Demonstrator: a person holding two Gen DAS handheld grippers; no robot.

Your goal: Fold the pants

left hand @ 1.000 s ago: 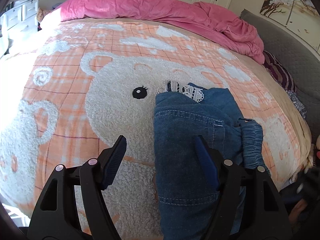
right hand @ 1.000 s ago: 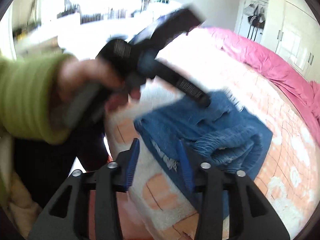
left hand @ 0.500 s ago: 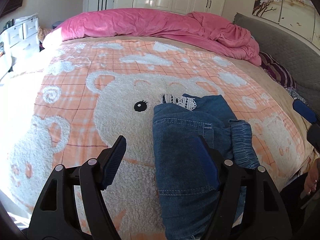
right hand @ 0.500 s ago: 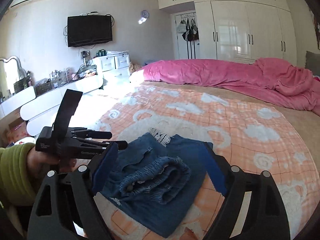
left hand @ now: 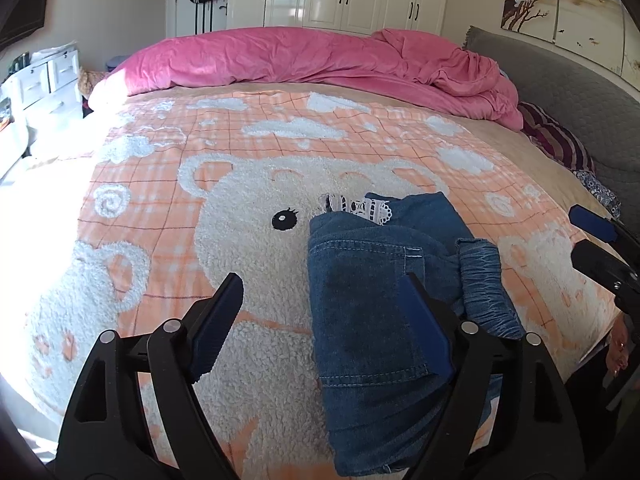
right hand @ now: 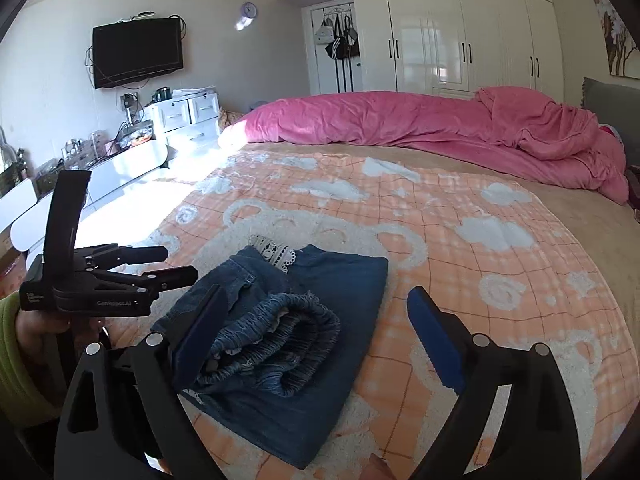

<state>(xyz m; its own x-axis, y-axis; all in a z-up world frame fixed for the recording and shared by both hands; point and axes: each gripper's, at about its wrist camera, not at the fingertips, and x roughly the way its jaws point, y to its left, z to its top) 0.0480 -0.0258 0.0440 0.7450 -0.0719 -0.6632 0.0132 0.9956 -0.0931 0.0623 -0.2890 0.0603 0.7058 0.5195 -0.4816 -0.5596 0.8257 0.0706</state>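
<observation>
- Since the earlier frames, the right hand-held gripper (right hand: 316, 338) has swung from a blurred close-up of the other tool to a level look across the bed (right hand: 500, 264), its jaws having just been opening; the left hand-held gripper (left hand: 324, 320) has barely shifted, and its jaws too have just been opening.
- Left wrist view: the left hand-held gripper hangs wide open over the bear blanket (left hand: 248, 264), gripping nothing. The pants (left hand: 372, 280), blue denim, lie folded at 5 o'clock from the bear's eye; the right-hand pad overlaps them in the picture, though whether it touches them cannot be told. The gathered waistband sits on top at the packet's 3 o'clock side, lace trim peeking out at 12.
- Right wrist view: the right hand-held gripper stands wide open and empty, the pants lying flat on the blanket beyond its left-hand pad. The left tool, held by a green sleeve (right hand: 16, 360), sits at 9 o'clock, clear of the cloth.
- Judgement: the folding looks complete or nearly so, with both tools released; at most a tidying press remains.
</observation>
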